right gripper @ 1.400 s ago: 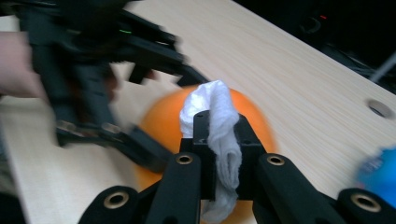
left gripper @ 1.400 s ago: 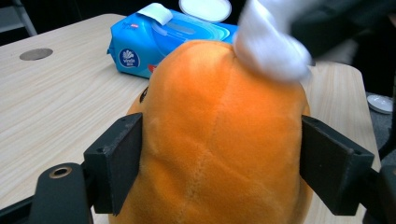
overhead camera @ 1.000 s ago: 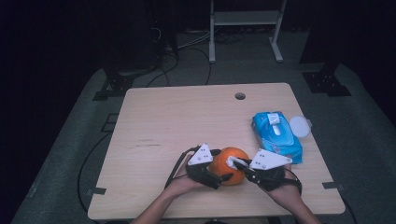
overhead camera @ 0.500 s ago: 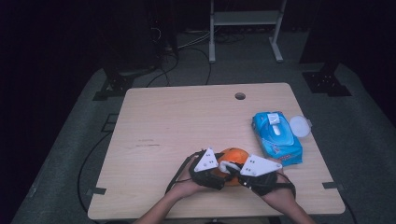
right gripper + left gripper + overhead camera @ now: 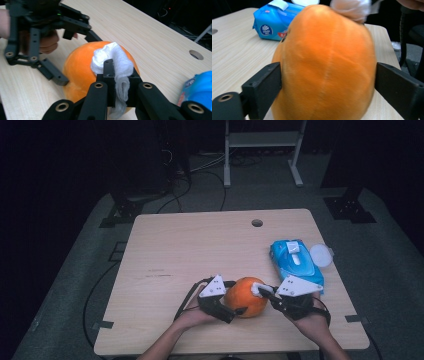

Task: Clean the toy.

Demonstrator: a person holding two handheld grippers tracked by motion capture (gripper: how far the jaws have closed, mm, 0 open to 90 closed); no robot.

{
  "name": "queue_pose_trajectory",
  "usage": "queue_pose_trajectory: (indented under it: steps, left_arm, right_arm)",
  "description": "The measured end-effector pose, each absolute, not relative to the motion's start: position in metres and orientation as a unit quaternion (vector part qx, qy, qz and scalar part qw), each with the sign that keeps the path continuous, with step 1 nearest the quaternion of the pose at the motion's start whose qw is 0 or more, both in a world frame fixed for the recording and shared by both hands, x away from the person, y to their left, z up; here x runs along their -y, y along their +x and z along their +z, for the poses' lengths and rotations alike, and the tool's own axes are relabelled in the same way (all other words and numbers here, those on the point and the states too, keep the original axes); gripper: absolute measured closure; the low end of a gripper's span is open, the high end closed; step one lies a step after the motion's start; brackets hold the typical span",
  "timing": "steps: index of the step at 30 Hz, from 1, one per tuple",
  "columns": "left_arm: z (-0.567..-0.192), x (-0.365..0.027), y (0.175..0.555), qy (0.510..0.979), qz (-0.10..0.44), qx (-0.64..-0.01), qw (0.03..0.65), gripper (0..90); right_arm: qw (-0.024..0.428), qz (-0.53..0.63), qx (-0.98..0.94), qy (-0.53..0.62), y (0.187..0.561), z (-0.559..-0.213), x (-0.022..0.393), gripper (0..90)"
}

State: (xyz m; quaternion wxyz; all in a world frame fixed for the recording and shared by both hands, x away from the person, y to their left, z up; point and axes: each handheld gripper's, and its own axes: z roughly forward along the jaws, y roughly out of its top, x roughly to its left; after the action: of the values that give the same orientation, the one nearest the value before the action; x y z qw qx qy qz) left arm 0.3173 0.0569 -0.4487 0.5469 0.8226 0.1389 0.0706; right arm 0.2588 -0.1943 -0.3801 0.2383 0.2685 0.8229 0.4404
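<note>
High view: orange plush fruit (image 5: 246,296) at near edge of desk (image 5: 200,245), clamped again in left tongs (image 5: 232,304) after brief squeeze and reopening. Right tongs (image 5: 261,291) together on white wipe (image 5: 257,287), shifted onto fruit's top. Wiping apparently underway.

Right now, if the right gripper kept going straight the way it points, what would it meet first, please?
The orange ball. The right gripper, shut on a white wipe, points straight at it, and the wipe seems to touch it already.
</note>
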Motion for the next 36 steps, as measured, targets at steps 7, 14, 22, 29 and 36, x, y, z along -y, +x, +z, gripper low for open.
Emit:
queue_pose_trajectory:
  steps: [7, 14, 22, 29, 36]
  left_arm:
    - [-0.454, -0.054, 0.319, 0.823, 0.069, -0.144, 0.545, 8.2]
    - [-0.422, -0.06, 0.305, 0.814, 0.114, -0.129, 0.555, 31.6]
    - [-0.423, -0.059, 0.302, 0.843, 0.13, -0.13, 0.506, 30.1]
    - [-0.424, -0.052, 0.302, 0.848, 0.136, -0.13, 0.496, 27.4]
    - [-0.43, -0.06, 0.308, 0.837, 0.12, -0.11, 0.522, 12.8]
  right_arm:
    - [0.237, 0.441, -0.826, 0.261, 0.256, -0.379, 0.187, 82.5]
    - [0.225, 0.471, -0.808, 0.273, 0.259, -0.372, 0.198, 82.5]
    - [0.181, 0.471, -0.81, 0.3, 0.274, -0.387, 0.207, 82.5]
    - [0.189, 0.475, -0.815, 0.271, 0.261, -0.379, 0.186, 82.5]
    - [0.194, 0.466, -0.819, 0.271, 0.263, -0.383, 0.186, 82.5]
